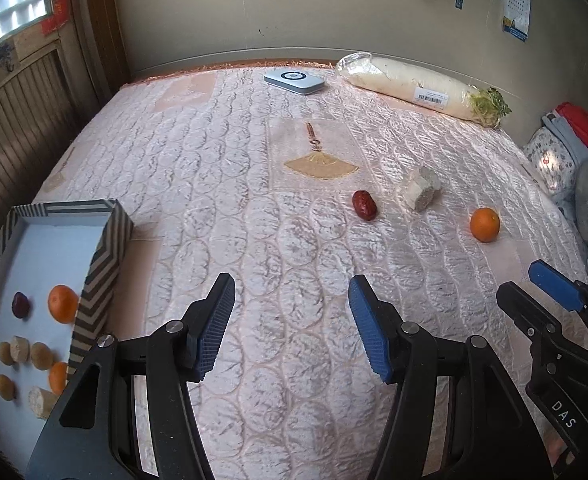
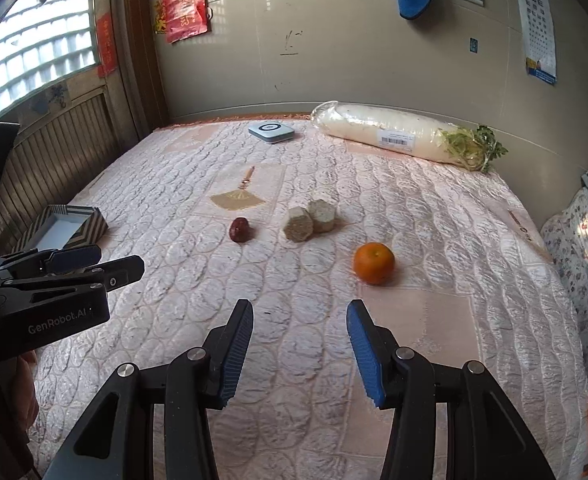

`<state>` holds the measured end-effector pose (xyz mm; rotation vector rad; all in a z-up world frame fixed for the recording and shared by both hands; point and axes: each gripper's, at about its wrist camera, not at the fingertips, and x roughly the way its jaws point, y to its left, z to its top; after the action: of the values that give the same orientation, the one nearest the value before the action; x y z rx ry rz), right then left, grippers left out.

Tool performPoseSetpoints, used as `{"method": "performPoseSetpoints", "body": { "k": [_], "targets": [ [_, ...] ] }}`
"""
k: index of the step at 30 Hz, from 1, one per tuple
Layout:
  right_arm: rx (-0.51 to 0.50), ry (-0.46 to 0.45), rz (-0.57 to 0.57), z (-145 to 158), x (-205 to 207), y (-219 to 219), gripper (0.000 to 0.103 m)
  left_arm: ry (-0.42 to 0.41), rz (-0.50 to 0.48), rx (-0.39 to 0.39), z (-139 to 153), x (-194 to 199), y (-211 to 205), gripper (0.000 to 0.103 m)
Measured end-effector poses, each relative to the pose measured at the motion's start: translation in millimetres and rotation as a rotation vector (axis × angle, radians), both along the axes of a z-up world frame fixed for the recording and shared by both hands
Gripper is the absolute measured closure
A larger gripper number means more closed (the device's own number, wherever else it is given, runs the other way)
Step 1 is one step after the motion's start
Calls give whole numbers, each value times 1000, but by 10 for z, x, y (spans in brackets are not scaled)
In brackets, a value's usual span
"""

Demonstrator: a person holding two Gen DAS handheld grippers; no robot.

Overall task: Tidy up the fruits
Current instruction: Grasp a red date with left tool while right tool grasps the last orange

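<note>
Both the left gripper and right gripper are spread, empty. The right should straddle the orange, mid-frame, squeezing gently so it doesn't roll.

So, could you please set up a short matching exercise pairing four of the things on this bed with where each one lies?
Things:
1. round orange tangerine
2. dark red wrinkled date
3. long white plastic-wrapped radish
4. striped cardboard box

Places:
A. far edge of the bed, along the wall
B. left side of the bed, holding sorted fruit
C. just left of the pale hexagonal pieces
D. nearest the open right gripper

Pairs: 1-D, 2-C, 3-A, 4-B
</note>
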<state>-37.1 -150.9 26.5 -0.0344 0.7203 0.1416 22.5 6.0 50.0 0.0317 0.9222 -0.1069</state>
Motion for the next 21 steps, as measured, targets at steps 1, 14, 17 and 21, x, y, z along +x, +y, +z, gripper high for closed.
{"method": "performPoseSetpoints", "body": {
  "k": [1,14,17,21],
  "targets": [
    [-2,3,-7,-10,10,-49,56,5,-3,-4,-9,33,-29,43],
    [-8,45,-56,-155,300,-468,56,50,-15,-18,-103,412,-300,43],
    [0,51,-47,-165,434,-498,56,68,-15,-26,-142,496,-331,43],
    [-27,68,-41,-199,623,-494,56,79,-6,-28,-165,593,-354,43]
  ]
}}
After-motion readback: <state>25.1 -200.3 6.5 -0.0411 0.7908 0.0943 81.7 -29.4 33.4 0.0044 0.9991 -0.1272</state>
